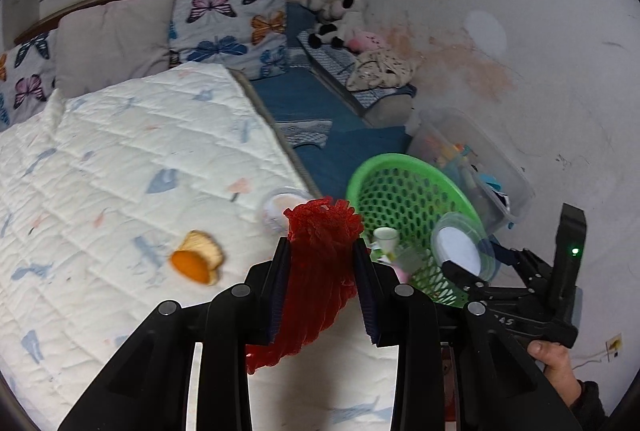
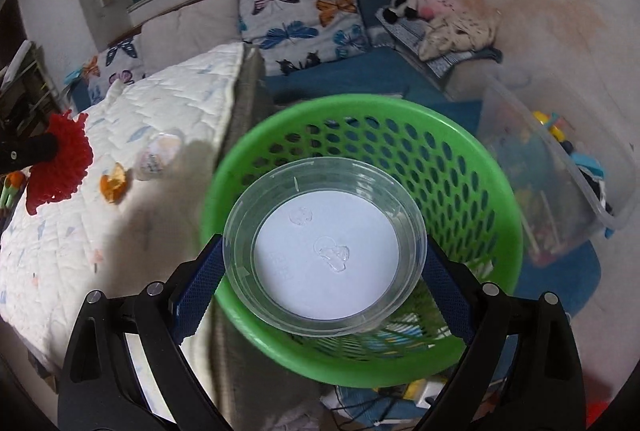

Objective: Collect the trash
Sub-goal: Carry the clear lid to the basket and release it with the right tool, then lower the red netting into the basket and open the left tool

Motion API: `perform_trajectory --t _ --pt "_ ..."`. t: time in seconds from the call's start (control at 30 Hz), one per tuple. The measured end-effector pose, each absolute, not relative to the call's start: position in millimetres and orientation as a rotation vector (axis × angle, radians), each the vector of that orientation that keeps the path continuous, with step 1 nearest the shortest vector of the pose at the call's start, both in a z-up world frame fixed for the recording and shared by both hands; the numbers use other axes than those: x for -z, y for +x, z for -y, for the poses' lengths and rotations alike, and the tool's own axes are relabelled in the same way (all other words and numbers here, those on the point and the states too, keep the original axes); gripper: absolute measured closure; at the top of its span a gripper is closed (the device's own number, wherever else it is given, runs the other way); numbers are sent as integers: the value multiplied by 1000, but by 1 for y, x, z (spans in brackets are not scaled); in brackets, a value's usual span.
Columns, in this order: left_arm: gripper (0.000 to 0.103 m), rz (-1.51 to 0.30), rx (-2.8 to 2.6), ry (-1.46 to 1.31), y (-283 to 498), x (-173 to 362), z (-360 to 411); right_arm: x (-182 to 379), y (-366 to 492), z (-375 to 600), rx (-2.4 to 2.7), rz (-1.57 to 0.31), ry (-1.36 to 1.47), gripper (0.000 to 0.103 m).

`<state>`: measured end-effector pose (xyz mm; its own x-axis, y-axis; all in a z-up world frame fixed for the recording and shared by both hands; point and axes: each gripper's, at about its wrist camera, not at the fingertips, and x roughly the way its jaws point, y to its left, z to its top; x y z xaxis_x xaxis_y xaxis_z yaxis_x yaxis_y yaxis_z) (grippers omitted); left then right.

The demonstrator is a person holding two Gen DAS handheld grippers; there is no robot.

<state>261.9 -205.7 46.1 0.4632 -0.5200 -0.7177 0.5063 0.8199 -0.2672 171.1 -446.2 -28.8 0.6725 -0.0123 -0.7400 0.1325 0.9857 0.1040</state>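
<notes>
My left gripper (image 1: 322,247) is shut on a red foam net (image 1: 320,227), held over the white quilt's (image 1: 120,159) right edge, left of the green mesh basket (image 1: 384,163). In the right wrist view, my right gripper (image 2: 324,247) is shut on a clear round plastic lid (image 2: 320,251), blue pads pressing both its sides, just above the green basket (image 2: 360,103). A small white cup (image 1: 386,237) and other scraps lie inside the basket. An orange peel (image 1: 196,261) and a clear plastic cup (image 1: 280,207) lie on the quilt.
A clear storage bin (image 1: 480,159) with toys stands by the wall, right of the basket. Butterfly pillows (image 1: 224,27) and plush toys (image 1: 332,19) line the far end. Blue bedding (image 1: 312,103) lies between quilt and wall. A hand (image 1: 552,355) holds the right gripper.
</notes>
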Motion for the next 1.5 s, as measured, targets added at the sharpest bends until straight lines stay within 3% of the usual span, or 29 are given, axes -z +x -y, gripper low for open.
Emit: perform_trajectory --t 1.27,1.43,1.5 --pt "72 -990 754 22 263 0 345 30 125 510 128 -785 264 7" --pt "59 -1003 755 15 262 5 350 30 119 514 129 -786 275 7" --pt "47 -999 750 12 261 4 350 30 119 514 130 -788 273 7"
